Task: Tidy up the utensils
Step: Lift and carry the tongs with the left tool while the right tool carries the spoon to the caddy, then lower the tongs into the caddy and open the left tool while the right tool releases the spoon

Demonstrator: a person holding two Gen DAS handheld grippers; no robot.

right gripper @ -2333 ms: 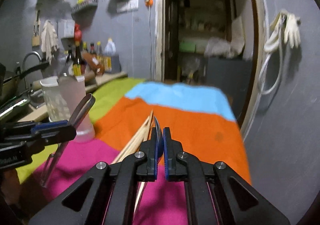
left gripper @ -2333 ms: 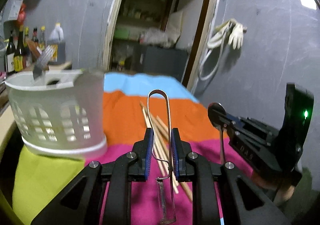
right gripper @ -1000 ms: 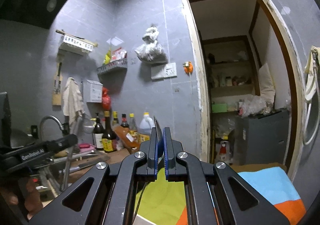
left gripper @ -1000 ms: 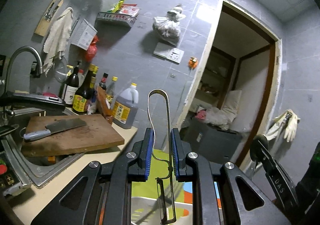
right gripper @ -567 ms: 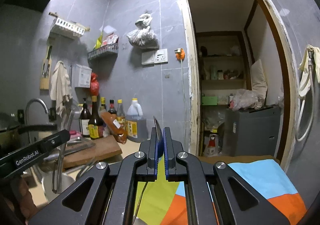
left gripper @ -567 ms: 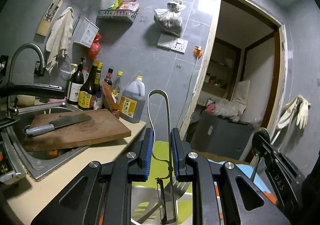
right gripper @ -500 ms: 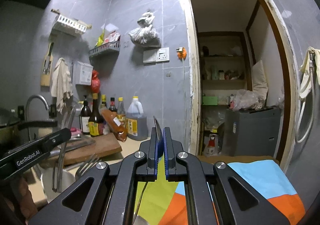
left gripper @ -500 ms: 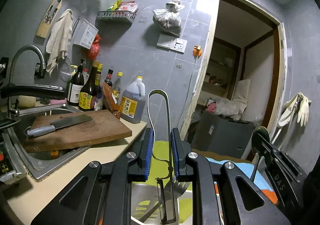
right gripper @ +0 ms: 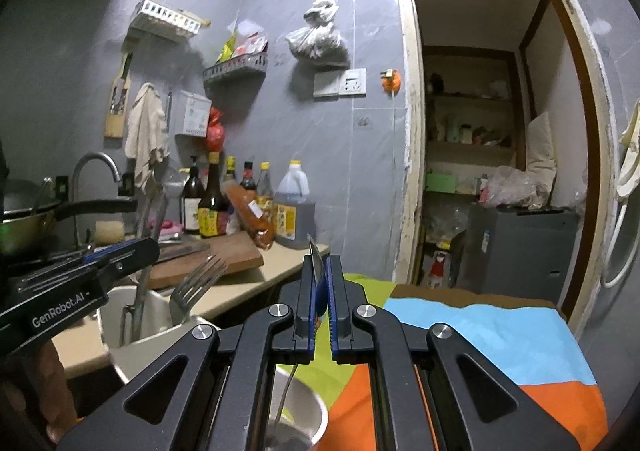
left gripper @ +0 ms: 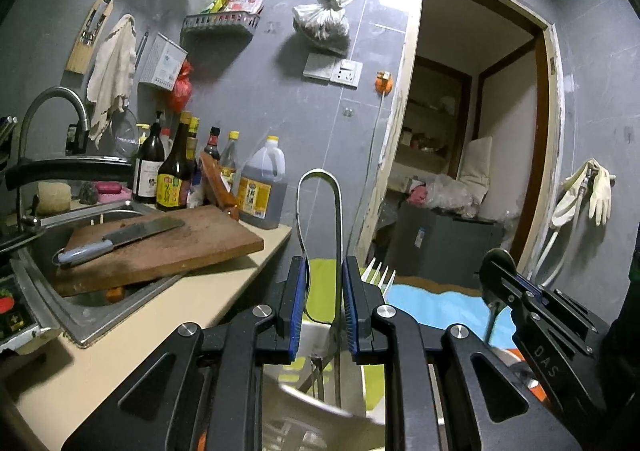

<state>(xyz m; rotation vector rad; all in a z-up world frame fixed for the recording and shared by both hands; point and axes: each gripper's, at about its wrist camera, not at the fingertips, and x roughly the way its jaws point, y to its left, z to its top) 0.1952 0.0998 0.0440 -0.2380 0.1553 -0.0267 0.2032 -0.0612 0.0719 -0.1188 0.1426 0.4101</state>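
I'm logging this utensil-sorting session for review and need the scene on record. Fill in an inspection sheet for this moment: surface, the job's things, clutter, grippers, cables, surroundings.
Surface: striped cloth over the table; beige counter alongside.
Job's things: metal tongs upright, lower ends hanging into the white basket; fork standing in that basket; spoon over the steel cup.
Clutter: cleaver on the cutting board over the sink; sauce bottles.
Grippers: left gripper jaws clamp the tongs; right gripper jaws clamp the spoon.
Cables: nothing seen.
Surroundings: grey tiled wall, open doorway, rubber gloves hanging.
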